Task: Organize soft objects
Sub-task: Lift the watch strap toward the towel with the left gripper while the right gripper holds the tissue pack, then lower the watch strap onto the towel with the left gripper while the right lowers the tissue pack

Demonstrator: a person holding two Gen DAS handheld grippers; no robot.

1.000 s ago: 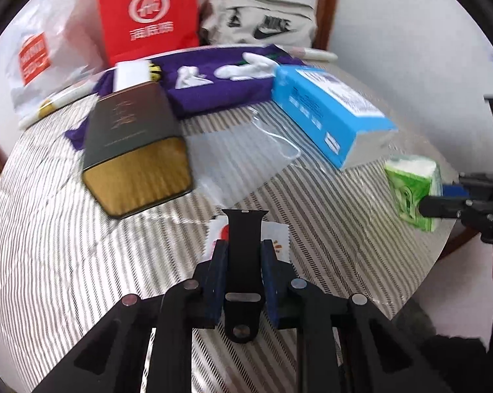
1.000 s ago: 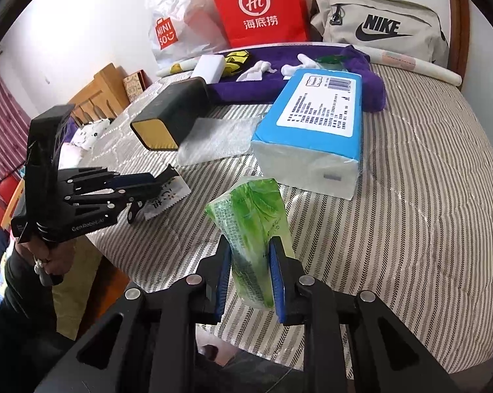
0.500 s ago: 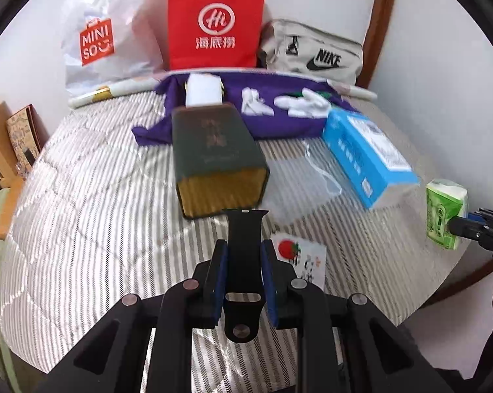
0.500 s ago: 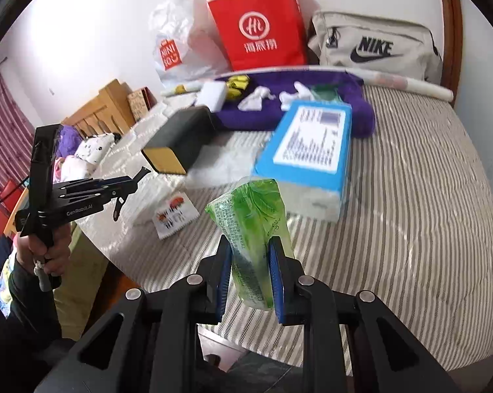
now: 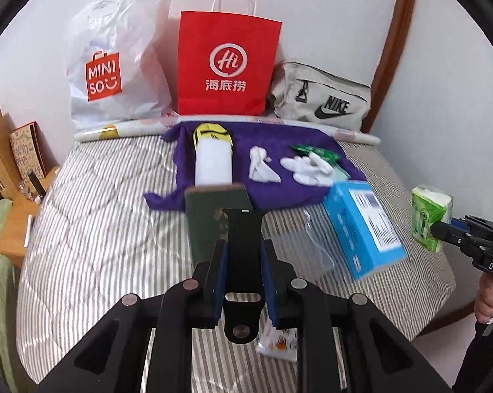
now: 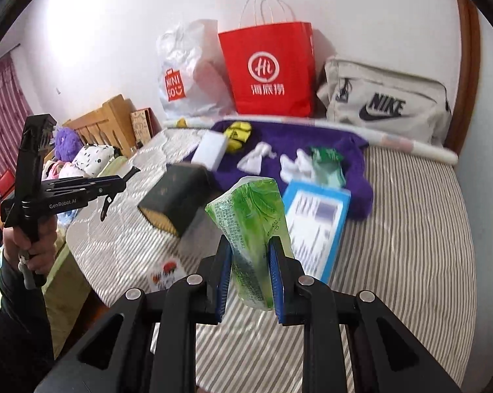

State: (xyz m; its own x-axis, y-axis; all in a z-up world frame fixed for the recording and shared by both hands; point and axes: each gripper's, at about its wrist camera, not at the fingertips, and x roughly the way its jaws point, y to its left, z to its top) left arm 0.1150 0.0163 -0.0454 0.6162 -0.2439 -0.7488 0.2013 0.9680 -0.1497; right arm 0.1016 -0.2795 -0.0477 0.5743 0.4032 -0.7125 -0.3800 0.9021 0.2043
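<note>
Left claw [image 5: 243, 263]: closed to a narrow gap on a black watch strap [image 5: 243, 249], which stands upright between the blue pads [image 5: 217, 281] and pokes out past the tips. In the right wrist view this claw [image 6: 128, 173] hangs in the air at 9 o'clock, off the bed's edge, carried by the left hand [image 6: 30, 245].

Bed [image 5: 92, 229], striped cover, left to right in the left wrist view: a white MINISO bag [image 5: 115, 62] at 11 o'clock against the wall; a red paper bag [image 5: 228, 65] at 12 o'clock; a grey Nike bag [image 5: 321, 101] at 1 o'clock. In front of them lies a purple cloth [image 5: 279, 144] carrying a white block [image 5: 213, 162], crumpled white tissue [image 5: 261, 167], white gloves [image 5: 307, 168] and a green packet [image 5: 325, 155]. A dark green box [image 5: 207, 216] lies at centre, its far end touching the cloth. A blue tissue pack [image 5: 364, 229] lies at 3 o'clock. A small printed sachet [image 5: 277, 344] shows at 6 o'clock, partly hidden by the claw.

Right claw [image 6: 249, 278]: closed to a medium gap on a green tissue packet [image 6: 251, 229], gripped at its lower half and tilted slightly, held above the bed near the blue tissue pack [image 6: 315, 226]. In the left wrist view this claw [image 5: 438, 229] and the green packet [image 5: 431, 216] sit at 3 o'clock, beyond the bed's edge.
</note>
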